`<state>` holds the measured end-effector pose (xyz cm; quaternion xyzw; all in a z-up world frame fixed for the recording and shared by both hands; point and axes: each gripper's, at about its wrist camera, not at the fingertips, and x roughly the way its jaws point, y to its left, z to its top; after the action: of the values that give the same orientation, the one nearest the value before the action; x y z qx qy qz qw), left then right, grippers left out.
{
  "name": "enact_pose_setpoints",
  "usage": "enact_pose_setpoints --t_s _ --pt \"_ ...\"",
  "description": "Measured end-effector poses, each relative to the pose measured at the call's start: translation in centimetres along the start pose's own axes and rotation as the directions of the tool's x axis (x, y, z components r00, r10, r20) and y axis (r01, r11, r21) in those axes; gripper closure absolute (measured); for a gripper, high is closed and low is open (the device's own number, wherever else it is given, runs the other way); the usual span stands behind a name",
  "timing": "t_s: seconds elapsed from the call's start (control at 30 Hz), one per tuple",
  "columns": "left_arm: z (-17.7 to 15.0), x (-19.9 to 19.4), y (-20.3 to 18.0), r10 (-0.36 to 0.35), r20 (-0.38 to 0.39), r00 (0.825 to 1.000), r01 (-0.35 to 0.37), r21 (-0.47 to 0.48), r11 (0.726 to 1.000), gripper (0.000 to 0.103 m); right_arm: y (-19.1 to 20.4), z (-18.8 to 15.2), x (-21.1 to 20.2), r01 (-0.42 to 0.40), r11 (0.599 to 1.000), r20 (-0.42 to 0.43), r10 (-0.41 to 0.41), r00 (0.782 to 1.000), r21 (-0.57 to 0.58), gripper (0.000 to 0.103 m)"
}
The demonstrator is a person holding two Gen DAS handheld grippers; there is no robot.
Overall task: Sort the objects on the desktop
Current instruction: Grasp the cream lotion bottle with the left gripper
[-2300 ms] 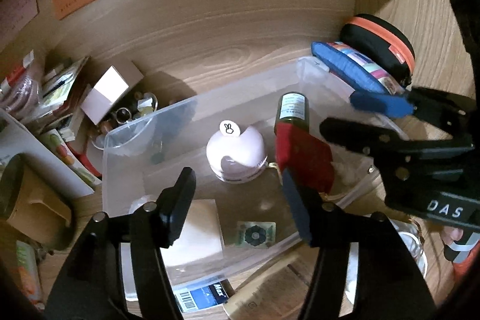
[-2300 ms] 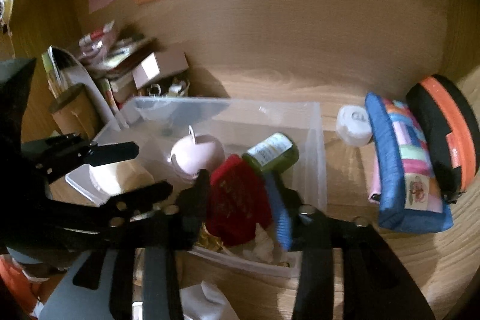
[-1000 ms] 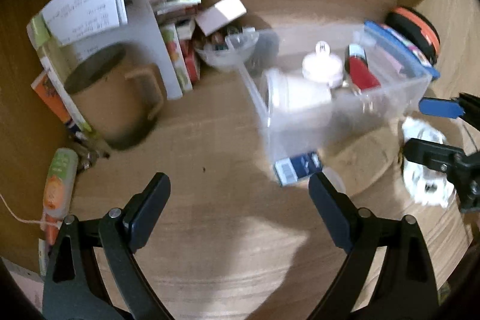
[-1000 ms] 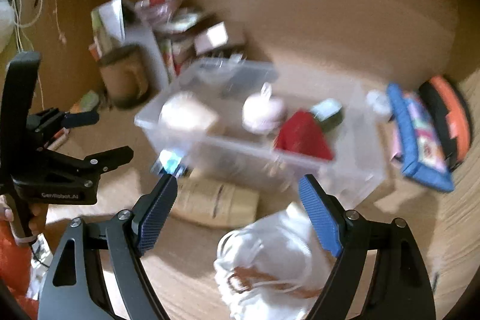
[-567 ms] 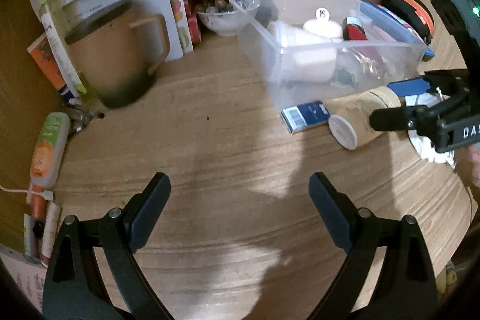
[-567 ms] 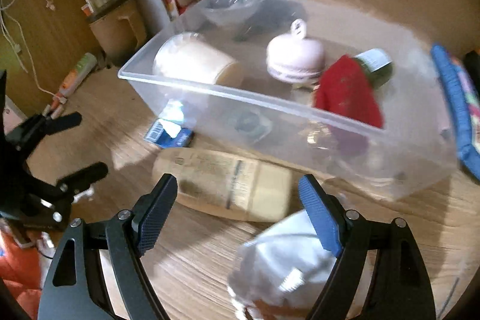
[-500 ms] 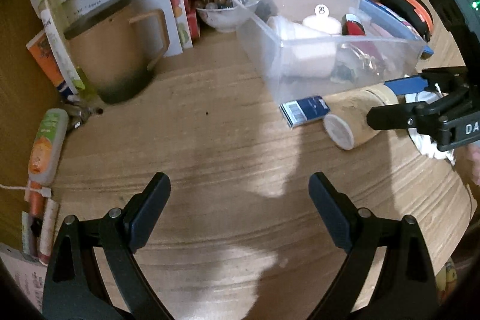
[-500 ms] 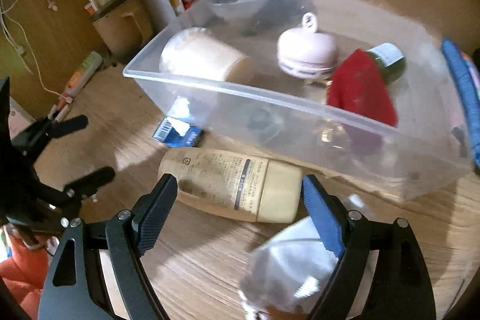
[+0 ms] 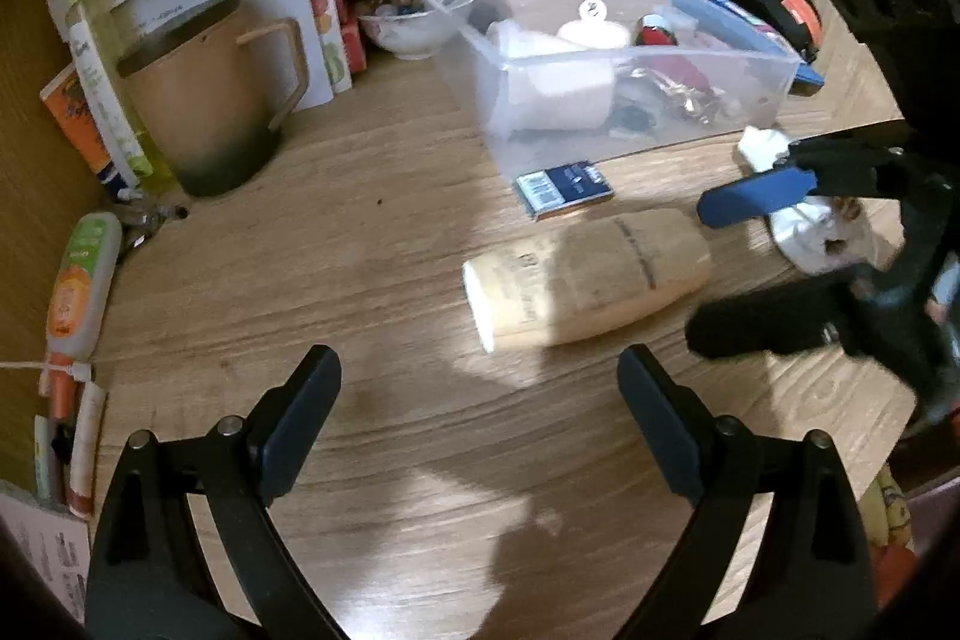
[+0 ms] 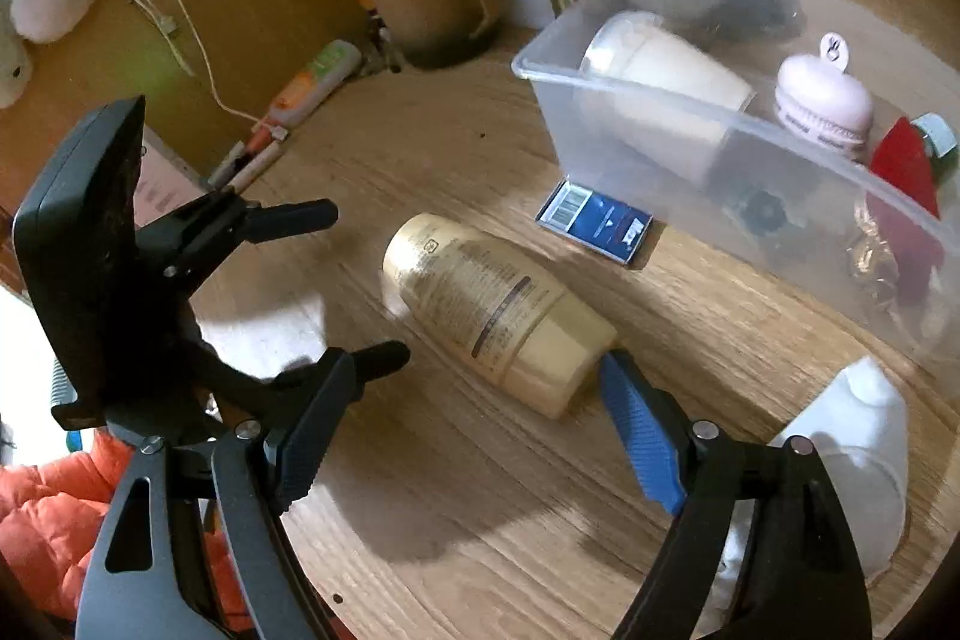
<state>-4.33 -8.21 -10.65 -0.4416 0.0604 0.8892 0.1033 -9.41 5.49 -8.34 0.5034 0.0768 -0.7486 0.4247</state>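
A cream bottle [image 10: 498, 310] lay on its side on the wooden desk [image 10: 480, 490], at the middle of the right wrist view, just in front of a clear plastic bin [image 10: 738, 118] filling the upper right. The right gripper [image 10: 474, 388] stood low in that frame with its jaws apart and closing, the capped end of the bottle between them; its blue pad [image 10: 639, 430] sat right at the cap, though I could not tell whether it touched. The left gripper [image 9: 480, 400] hung over bare desk at the bottom of its own view, jaws wide apart and empty. A small blue box [image 10: 594, 220] lay between bottle and bin. A tan mug [image 9: 210, 94] stood at upper left, and a white cloth [image 10: 864, 436] lay at lower right.
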Motion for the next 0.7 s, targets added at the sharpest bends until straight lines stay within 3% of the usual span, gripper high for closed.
enact_pose_setpoints --t_s 0.17,0.4,0.7 --pt "1.8 0.0 -1.1 -0.043 0.01 0.999 0.041 0.091 0.995 0.009 -2.4 0.3 -1.5 0.025 0.996 0.037 -0.028 0.999 0.082 0.022" --pt "4.0 2.7 -3.1 -0.096 -0.076 0.992 0.108 0.177 0.978 0.009 -5.4 -0.4 -4.1 0.036 0.985 0.084 -0.05 0.995 0.167 0.022" --pt "4.2 5.1 -3.8 -0.084 -0.111 0.99 0.101 0.163 0.981 0.009 -5.5 -0.4 -5.6 0.07 0.984 0.121 -0.091 0.989 0.162 0.022"
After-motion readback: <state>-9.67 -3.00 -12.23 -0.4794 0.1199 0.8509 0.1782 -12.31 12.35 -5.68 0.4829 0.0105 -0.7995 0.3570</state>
